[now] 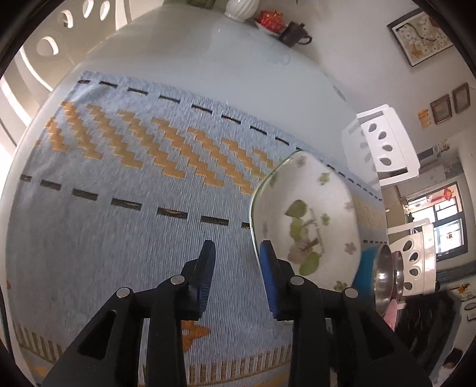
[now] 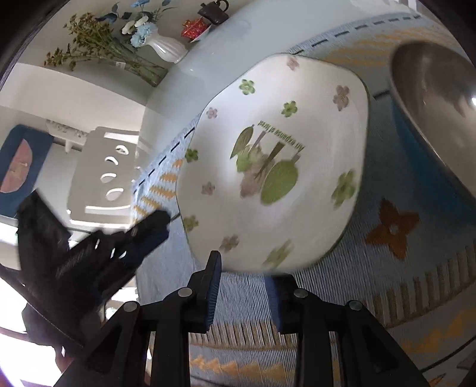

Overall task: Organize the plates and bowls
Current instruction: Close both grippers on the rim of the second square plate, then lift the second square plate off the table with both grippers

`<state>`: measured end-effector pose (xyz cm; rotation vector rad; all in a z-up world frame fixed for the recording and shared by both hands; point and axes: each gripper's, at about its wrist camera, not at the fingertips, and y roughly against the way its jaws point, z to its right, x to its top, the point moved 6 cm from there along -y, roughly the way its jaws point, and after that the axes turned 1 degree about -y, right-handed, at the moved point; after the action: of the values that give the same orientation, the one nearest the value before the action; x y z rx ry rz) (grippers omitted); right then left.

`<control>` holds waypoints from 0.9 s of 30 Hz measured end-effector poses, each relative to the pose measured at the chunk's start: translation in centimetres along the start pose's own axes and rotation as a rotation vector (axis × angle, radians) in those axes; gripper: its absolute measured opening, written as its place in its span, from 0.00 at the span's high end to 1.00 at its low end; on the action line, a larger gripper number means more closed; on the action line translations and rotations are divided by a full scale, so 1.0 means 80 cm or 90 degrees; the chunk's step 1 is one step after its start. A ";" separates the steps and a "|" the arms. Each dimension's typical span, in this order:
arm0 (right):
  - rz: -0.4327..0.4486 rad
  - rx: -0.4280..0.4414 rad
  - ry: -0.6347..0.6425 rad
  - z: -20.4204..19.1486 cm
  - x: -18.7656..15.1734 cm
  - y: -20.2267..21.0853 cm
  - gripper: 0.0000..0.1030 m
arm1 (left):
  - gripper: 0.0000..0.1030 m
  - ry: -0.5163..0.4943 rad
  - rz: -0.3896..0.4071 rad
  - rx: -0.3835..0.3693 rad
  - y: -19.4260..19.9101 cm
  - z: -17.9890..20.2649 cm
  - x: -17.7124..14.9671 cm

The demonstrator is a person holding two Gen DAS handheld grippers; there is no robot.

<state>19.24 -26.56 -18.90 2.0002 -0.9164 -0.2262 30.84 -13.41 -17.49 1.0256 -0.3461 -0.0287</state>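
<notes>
A white plate with green leaves and small flowers [image 2: 273,160] lies on the blue woven mat [image 2: 401,268]; it also shows in the left wrist view [image 1: 306,220]. My right gripper [image 2: 242,279] is open, its fingers just at the plate's near rim, the right pad partly under the rim. My left gripper [image 1: 238,259] is open beside the plate's left edge, its right pad [image 1: 267,277] close to the rim; it shows as a dark shape in the right wrist view [image 2: 148,232]. A steel bowl [image 2: 431,98] stands on something blue right of the plate, also seen in the left wrist view [image 1: 383,277].
The mat [image 1: 119,208] covers a white glass table [image 1: 208,59]. A white vase [image 2: 166,47], a red dish [image 2: 195,28] and a dark teapot [image 2: 214,12] stand at the far end. White chairs [image 1: 383,143] stand around the table.
</notes>
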 end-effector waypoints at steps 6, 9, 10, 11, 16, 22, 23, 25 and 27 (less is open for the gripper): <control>0.037 -0.049 -0.027 0.037 0.000 0.024 0.72 | 0.73 -0.032 -0.032 -0.007 -0.027 0.013 0.005; 0.012 -0.035 -0.071 0.049 -0.002 0.014 0.72 | 0.73 -0.051 -0.048 -0.017 -0.039 0.021 0.006; 0.007 -0.043 -0.076 0.051 -0.005 0.014 0.72 | 0.73 -0.057 -0.056 -0.027 -0.043 0.024 0.005; 0.002 -0.039 -0.079 0.051 -0.008 0.015 0.72 | 0.73 -0.066 -0.061 -0.032 -0.046 0.027 0.004; 0.053 -0.099 -0.065 0.052 -0.019 0.047 0.71 | 0.73 -0.102 -0.069 -0.029 -0.048 0.030 0.002; 0.100 -0.141 -0.067 0.061 0.000 0.057 0.56 | 0.73 -0.119 -0.082 -0.030 -0.049 0.029 0.002; 0.105 -0.145 -0.074 0.065 0.003 0.059 0.56 | 0.73 -0.121 -0.083 -0.029 -0.050 0.030 0.003; 0.120 -0.156 -0.084 0.070 0.010 0.062 0.55 | 0.73 -0.129 -0.083 -0.027 -0.052 0.034 0.005; 0.131 -0.180 -0.079 0.071 0.016 0.065 0.55 | 0.73 -0.133 -0.085 -0.028 -0.053 0.036 0.006</control>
<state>14.71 -32.87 -17.86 1.6359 -1.0958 -0.3462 31.01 -18.09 -19.59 1.0027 -0.4647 -0.2643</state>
